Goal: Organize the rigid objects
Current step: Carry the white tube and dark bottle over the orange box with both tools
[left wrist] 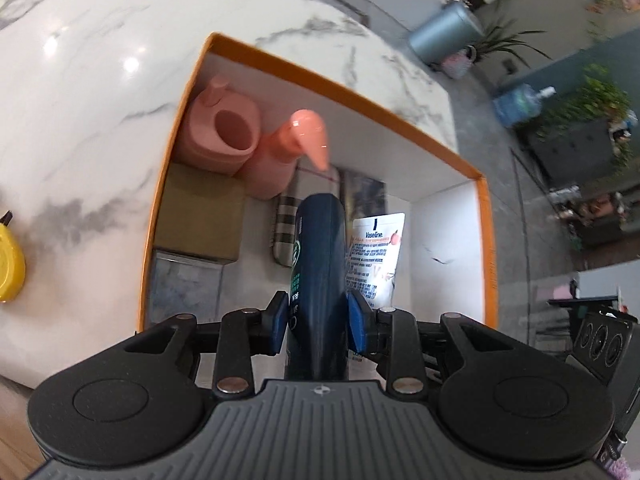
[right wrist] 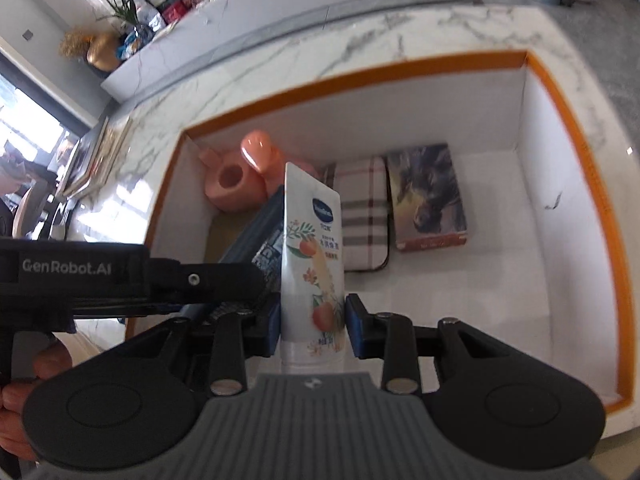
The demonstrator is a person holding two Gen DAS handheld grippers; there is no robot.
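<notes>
Left gripper (left wrist: pixel 318 320) clamped on dark bottle (left wrist: pixel 320 248), right gripper (right wrist: pixel 312 328) clamped on white tube (right wrist: pixel 310 248). Both held side by side above the orange-rimmed box (right wrist: pixel 568 92), probably for lowering into bare floor beyond the fingers, beside the checked case (right wrist: pixel 366 216).

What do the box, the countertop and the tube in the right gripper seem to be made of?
Box: likely matte cardboard, with thin white walls and an orange rim.
Countertop: glossy marble or a lookalike, grey-veined with light glints.
Tube: probably soft printed plastic with a flat crimped end.

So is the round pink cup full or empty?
Empty: the pink cup shows only its bare pink inside, standing in the orange box.
</notes>
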